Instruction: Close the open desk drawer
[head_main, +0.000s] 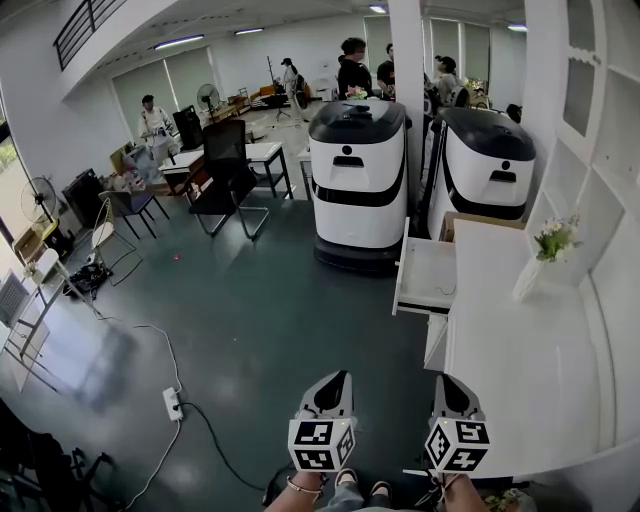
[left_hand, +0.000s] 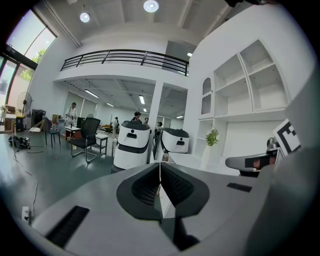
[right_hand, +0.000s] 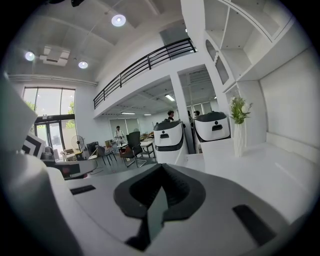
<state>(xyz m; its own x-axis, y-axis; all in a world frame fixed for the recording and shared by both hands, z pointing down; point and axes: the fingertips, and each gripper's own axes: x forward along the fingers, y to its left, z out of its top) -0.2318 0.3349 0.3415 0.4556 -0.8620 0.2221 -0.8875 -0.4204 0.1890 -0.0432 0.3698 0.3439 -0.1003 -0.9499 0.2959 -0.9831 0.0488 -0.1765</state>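
The white desk (head_main: 520, 350) runs along the right wall, and its drawer (head_main: 425, 275) stands pulled out to the left over the grey floor. The drawer looks empty apart from a thin cord. Both grippers are low in the head view, well short of the drawer. My left gripper (head_main: 337, 380) is over the floor with its jaws shut on nothing (left_hand: 160, 172). My right gripper (head_main: 447, 384) hovers at the desk's near corner, jaws together and empty (right_hand: 161, 172). In the right gripper view the drawer (right_hand: 192, 159) lies ahead, left of the desk top (right_hand: 260, 170).
Two white service robots (head_main: 360, 170) (head_main: 485, 165) stand just beyond the drawer. A vase of flowers (head_main: 540, 262) is on the desk by the wall shelves. A power strip with cable (head_main: 172, 403) lies on the floor at left. A black office chair (head_main: 228, 175), tables and several people are farther back.
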